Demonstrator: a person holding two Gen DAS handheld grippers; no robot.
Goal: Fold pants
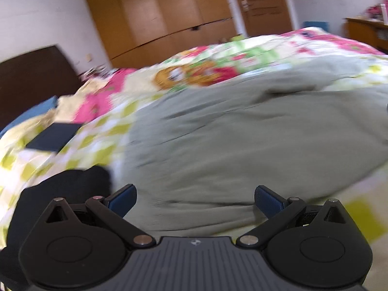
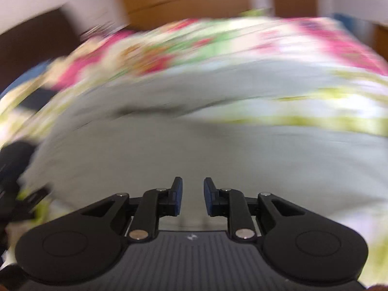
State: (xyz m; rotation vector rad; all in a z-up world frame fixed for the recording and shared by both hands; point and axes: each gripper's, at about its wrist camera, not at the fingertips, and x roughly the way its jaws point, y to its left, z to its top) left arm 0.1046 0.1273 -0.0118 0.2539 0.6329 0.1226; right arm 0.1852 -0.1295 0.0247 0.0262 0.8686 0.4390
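Observation:
Grey-green pants (image 1: 242, 131) lie spread on a bed with a flowered cover (image 1: 218, 55). Both views are motion-blurred. My left gripper (image 1: 195, 202) is wide open and empty, just above the pants' near edge. In the right wrist view the pants (image 2: 206, 145) fill the middle. My right gripper (image 2: 192, 195) is over them with its jaws partly open, a narrow gap between the blue pads, nothing held.
A dark flat object (image 1: 54, 137) lies on the bed cover at left. A black cloth or sleeve (image 1: 65, 189) sits at the near left. A dark headboard (image 1: 31, 80), wooden wardrobe (image 1: 157, 17) and side table (image 1: 366, 31) stand behind.

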